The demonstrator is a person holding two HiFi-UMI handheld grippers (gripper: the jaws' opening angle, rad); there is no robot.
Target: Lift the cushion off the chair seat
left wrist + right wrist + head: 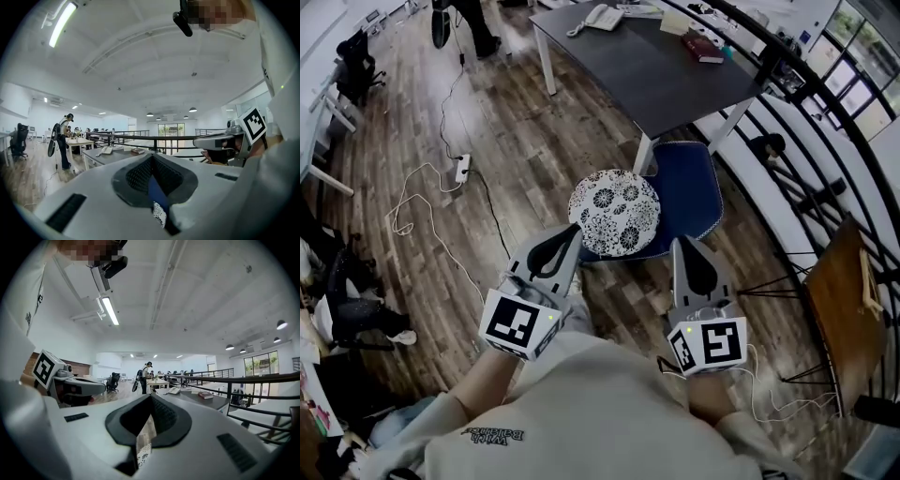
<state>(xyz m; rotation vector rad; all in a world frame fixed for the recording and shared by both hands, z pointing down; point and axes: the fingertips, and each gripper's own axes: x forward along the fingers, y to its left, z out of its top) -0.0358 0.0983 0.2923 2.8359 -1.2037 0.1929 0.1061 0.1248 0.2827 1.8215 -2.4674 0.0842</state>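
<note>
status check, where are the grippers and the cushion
Left gripper and right gripper both shut, empty. Cushion flat on the chair seat, not lifted. Nothing between grippers and cushion.

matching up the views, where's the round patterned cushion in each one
Head view: cushion at centre, on the blue chair seat.
Left gripper view: a patterned sliver low centre, between the jaws.
Right gripper view: the same, low centre between the jaws.
Shared landmark: the telephone on the dark table.
</note>
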